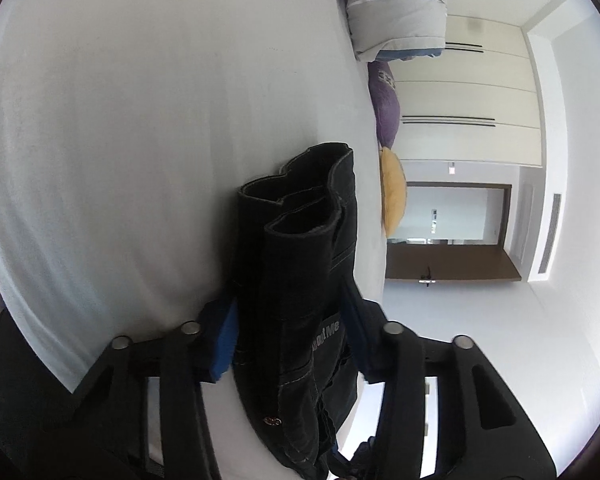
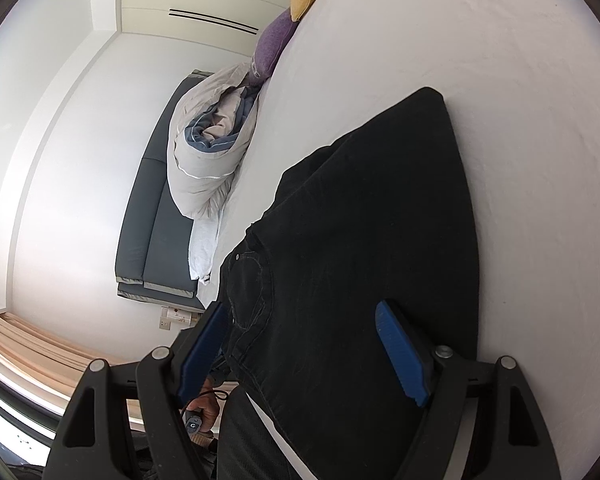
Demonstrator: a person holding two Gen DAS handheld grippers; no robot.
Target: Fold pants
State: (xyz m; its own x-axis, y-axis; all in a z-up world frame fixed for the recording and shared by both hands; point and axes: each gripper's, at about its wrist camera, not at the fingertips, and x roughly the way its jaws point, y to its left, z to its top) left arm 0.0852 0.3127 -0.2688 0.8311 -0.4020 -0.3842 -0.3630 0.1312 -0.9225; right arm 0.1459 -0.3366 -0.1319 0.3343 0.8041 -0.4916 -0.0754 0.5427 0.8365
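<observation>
Black denim pants lie folded on a white bed. In the left wrist view my left gripper [image 1: 290,304] is shut on the pants [image 1: 300,264], pinching several stacked layers with the leg hems and a rivet button showing. In the right wrist view the pants [image 2: 360,232] spread flat as a dark slab on the sheet. My right gripper [image 2: 300,344] is open, its blue pads [image 2: 400,356] straddling the near part of the pants around the waistband, not pressing the cloth.
The white bed sheet [image 1: 140,140] fills most of both views. A rolled grey duvet [image 2: 208,152], a purple pillow [image 2: 274,44] and a yellow pillow [image 1: 394,196] lie along the bed's edge. A dark headboard [image 2: 148,216], wardrobe doors and a doorway lie beyond.
</observation>
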